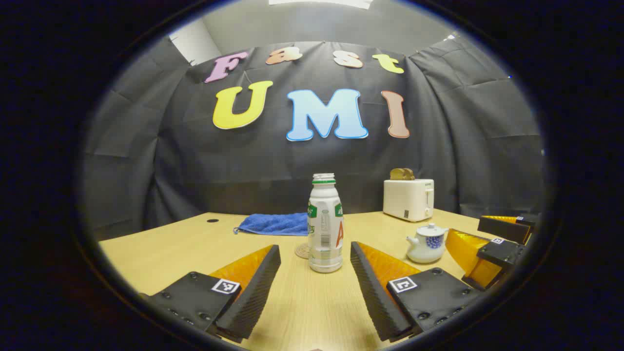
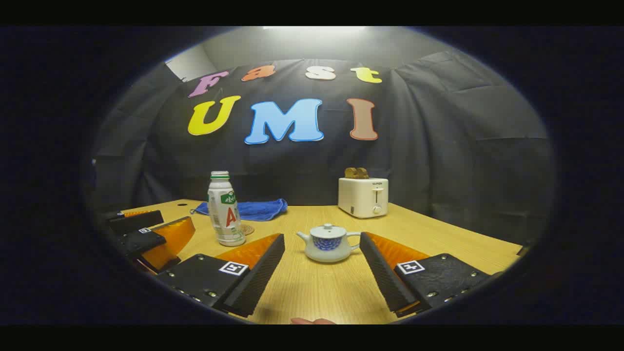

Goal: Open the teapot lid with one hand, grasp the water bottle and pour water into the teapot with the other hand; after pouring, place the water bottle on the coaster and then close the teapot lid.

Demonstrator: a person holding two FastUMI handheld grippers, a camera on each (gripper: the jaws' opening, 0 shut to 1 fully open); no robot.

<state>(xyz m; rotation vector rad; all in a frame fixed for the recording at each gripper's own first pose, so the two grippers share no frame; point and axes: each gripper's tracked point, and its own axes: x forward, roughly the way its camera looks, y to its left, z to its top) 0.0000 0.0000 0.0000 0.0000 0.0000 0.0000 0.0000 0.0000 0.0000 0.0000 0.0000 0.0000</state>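
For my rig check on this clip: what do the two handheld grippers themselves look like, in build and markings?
Both look alike. The left gripper has two wedge-shaped fingers with ribbed inner pads, mounted on black plates fastened with screws; each plate carries a small square black-and-white tag. The right gripper has the same wedge fingers, ribbed pads, screwed black plates and square tags. No cables are visible.

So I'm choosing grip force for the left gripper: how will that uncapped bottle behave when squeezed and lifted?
The water bottle is tall on a narrow base, so a high nudge could probably tip it. With its cap off, tilting may spill. Its smooth plastic sleeve looks somewhat slippery; the open left gripper should likely clamp mid-body.
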